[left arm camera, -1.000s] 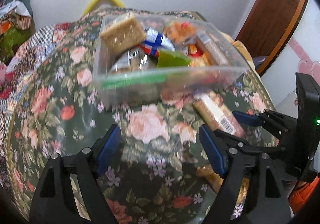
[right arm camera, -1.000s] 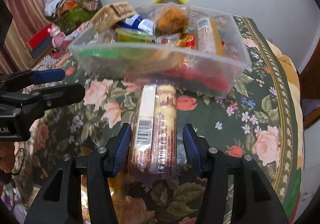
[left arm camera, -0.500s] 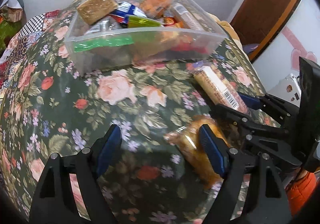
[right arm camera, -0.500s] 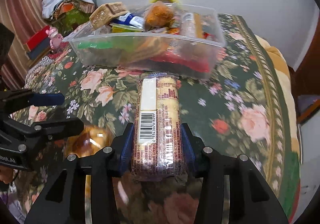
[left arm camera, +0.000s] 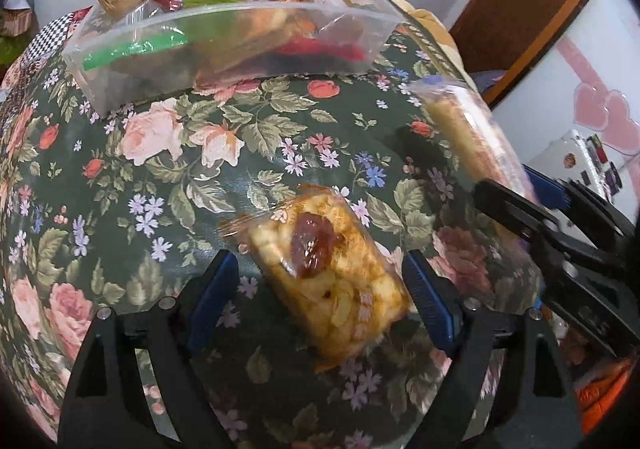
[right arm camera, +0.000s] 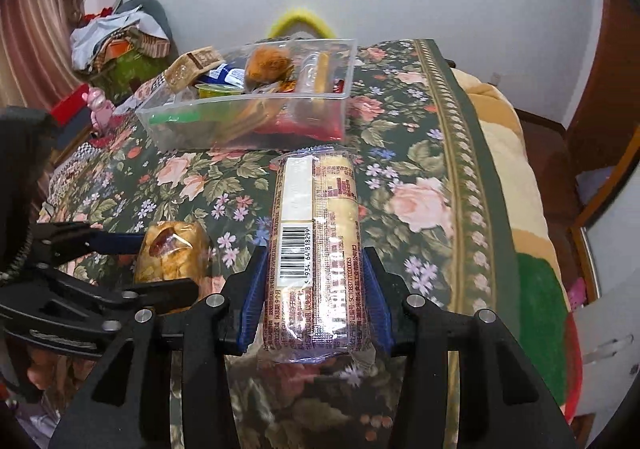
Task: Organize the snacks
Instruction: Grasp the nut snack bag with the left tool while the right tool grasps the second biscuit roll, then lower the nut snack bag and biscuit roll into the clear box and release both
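Biscuit roll [right arm camera: 316,249] pinched lengthwise in right claw [right arm camera: 314,305], pointing at bin [right arm camera: 256,129], left claw [left arm camera: 320,301] spread.

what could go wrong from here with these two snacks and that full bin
The bin is already heaped, so the long biscuit pack clamped in the right tool may slide off the pile. The left tool, whose jaws have just been opening, straddles the pastry off-centre and at an angle; closing may crush or twist it.
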`<state>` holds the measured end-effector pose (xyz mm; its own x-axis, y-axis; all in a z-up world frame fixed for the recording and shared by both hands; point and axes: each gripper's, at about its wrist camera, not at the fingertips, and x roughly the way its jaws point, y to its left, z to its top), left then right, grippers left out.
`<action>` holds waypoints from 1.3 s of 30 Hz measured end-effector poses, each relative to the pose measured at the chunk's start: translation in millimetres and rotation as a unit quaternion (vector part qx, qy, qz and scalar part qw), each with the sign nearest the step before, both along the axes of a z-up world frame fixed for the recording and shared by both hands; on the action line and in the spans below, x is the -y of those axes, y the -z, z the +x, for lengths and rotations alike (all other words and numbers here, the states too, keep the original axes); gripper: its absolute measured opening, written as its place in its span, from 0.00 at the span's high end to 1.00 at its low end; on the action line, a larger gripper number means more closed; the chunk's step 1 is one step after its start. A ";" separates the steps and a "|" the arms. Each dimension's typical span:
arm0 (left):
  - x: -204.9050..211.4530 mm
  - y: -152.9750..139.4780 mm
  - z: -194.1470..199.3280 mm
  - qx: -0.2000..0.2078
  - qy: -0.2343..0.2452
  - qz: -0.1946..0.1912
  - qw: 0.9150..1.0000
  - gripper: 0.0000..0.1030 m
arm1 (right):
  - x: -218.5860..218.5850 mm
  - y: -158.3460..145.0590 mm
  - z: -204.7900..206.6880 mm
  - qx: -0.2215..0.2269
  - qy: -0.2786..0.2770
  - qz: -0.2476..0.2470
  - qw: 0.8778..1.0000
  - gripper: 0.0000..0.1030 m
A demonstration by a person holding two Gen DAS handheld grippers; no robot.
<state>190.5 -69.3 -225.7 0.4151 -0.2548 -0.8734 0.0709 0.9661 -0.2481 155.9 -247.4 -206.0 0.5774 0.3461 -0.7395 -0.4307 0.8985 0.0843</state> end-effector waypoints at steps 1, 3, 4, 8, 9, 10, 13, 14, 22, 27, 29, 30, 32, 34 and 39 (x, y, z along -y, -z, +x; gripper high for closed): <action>-1.2 1.4 2.9 0.003 -0.002 0.004 1.000 0.18 | 1.0 0.3 -0.7 0.000 0.001 0.001 1.000 0.59; 2.6 2.4 4.0 0.014 -0.004 0.019 1.000 0.18 | 2.5 0.6 -2.3 -0.001 0.003 0.003 1.000 0.59; 2.4 2.8 4.1 0.017 -0.004 0.022 1.000 0.18 | 3.4 -0.1 -3.0 0.000 0.003 0.003 1.000 0.59; 3.2 2.2 -3.6 0.042 0.011 0.033 0.999 0.36 | 2.7 -2.1 -3.8 0.001 0.007 0.009 1.000 0.59; 0.5 1.4 -6.5 0.046 0.013 0.031 0.998 0.43 | 2.5 -2.7 -4.1 0.002 0.007 0.010 1.000 0.59; -1.3 0.8 -9.0 0.047 0.013 0.030 0.998 0.46 | 2.5 -3.4 -4.6 0.003 0.006 0.012 1.000 0.59; -10.6 -4.6 -14.3 0.054 0.011 0.031 0.998 0.56 | -1.0 -5.7 -4.8 0.007 0.005 0.016 1.000 0.59; -13.1 -7.3 -14.9 0.058 0.010 0.034 0.998 0.57 | -3.3 -7.0 -4.4 0.008 0.003 0.018 1.000 0.59; -34.0 -35.4 -12.7 0.089 -0.008 0.022 0.996 0.57 | -15.9 -20.1 1.4 0.026 0.003 0.033 0.999 0.59; -41.4 -61.0 0.4 0.126 -0.019 0.024 0.992 0.57 | -23.3 -29.4 11.5 0.040 0.004 0.041 0.998 0.59; -45.6 -69.1 6.4 0.139 -0.026 0.023 0.990 0.57 | -26.0 -32.8 17.4 0.045 0.006 0.046 0.998 0.59; -48.1 -72.9 9.5 0.144 -0.029 0.023 0.989 0.57 | -27.6 -34.3 19.9 0.047 0.006 0.048 0.998 0.59; -54.2 -80.0 19.2 0.153 -0.038 0.023 0.987 0.57 | -32.1 -37.8 27.2 0.052 0.006 0.050 0.997 0.59; -57.8 -83.5 29.8 0.158 -0.043 0.019 0.986 0.57 | -36.5 -41.3 33.5 0.057 0.004 0.052 0.997 0.59; -69.9 -94.7 54.4 0.175 -0.051 0.017 0.983 0.57 | -46.9 -50.5 52.7 0.071 0.006 0.058 0.996 0.59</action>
